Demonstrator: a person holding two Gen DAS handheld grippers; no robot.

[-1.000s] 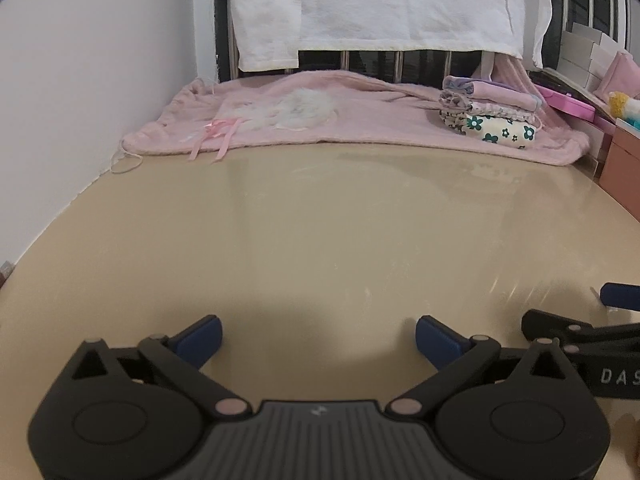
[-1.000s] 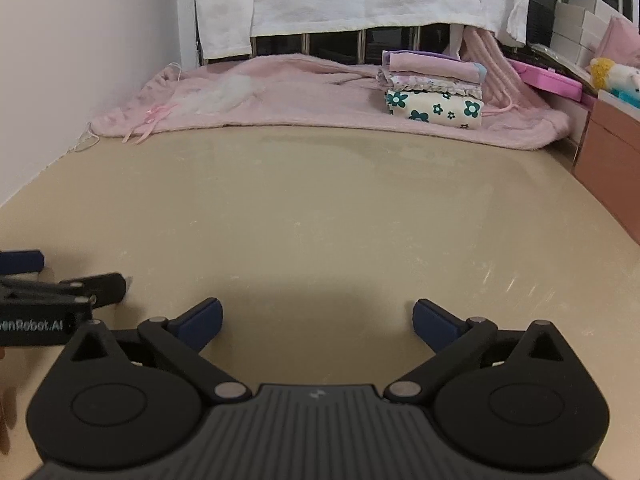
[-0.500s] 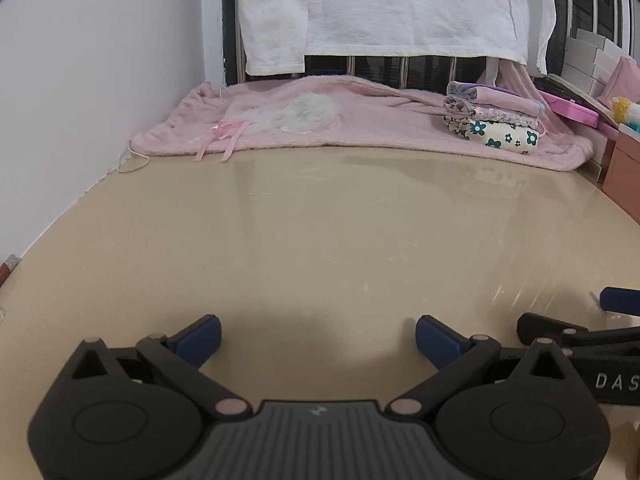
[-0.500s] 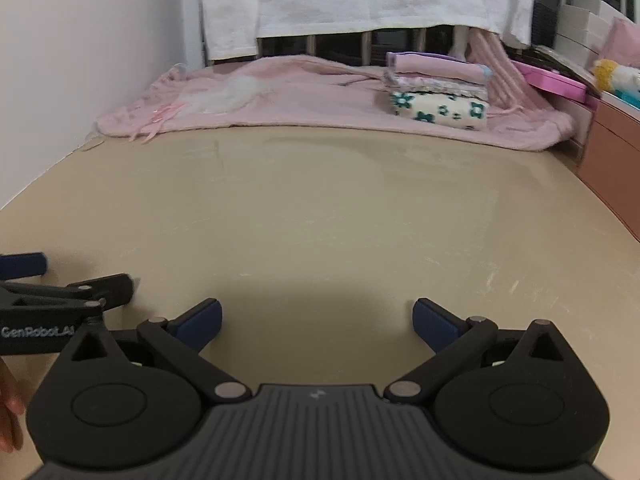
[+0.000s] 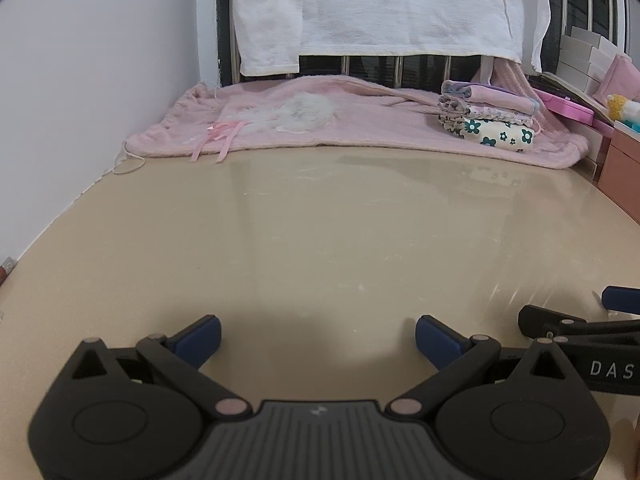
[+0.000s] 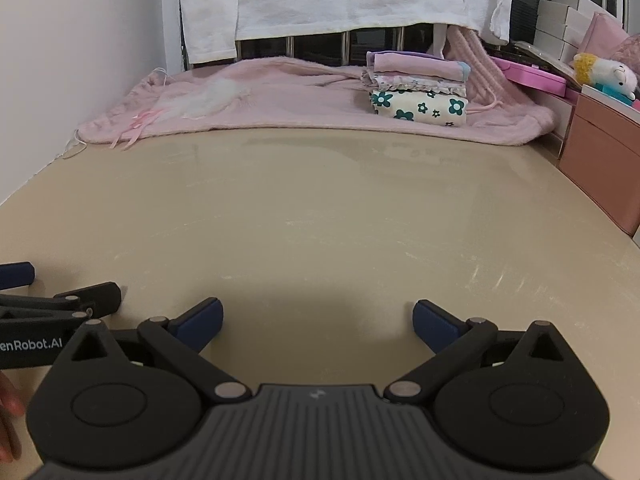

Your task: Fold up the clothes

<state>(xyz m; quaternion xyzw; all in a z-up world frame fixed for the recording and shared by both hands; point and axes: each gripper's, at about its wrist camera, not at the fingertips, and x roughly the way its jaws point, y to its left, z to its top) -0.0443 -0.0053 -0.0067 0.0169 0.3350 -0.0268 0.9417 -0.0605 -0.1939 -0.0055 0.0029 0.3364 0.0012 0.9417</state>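
Observation:
A pink fleece garment point(image 5: 360, 120) point(image 6: 304, 108) with a white fluffy patch and a pink ribbon bow lies spread flat along the far edge of the beige table point(image 5: 320, 240). A stack of folded clothes point(image 5: 488, 118) point(image 6: 418, 88), flowered piece at the bottom, rests on its right part. My left gripper point(image 5: 318, 336) hovers open and empty over the near table, far from the garment. My right gripper point(image 6: 318, 322) is open and empty too, side by side with the left. Each gripper's fingers show at the edge of the other's view.
A white garment point(image 5: 380, 4) hangs over a dark railing behind the table. A white wall runs along the left. At the right stand a brownish-pink box point(image 6: 600, 160), a pink case point(image 6: 536, 74), white boxes and a plush toy point(image 6: 604, 74).
Both views have shifted slightly, with the far garment and stack sitting a little differently in frame. The grippers stay open and nothing on the table has moved.

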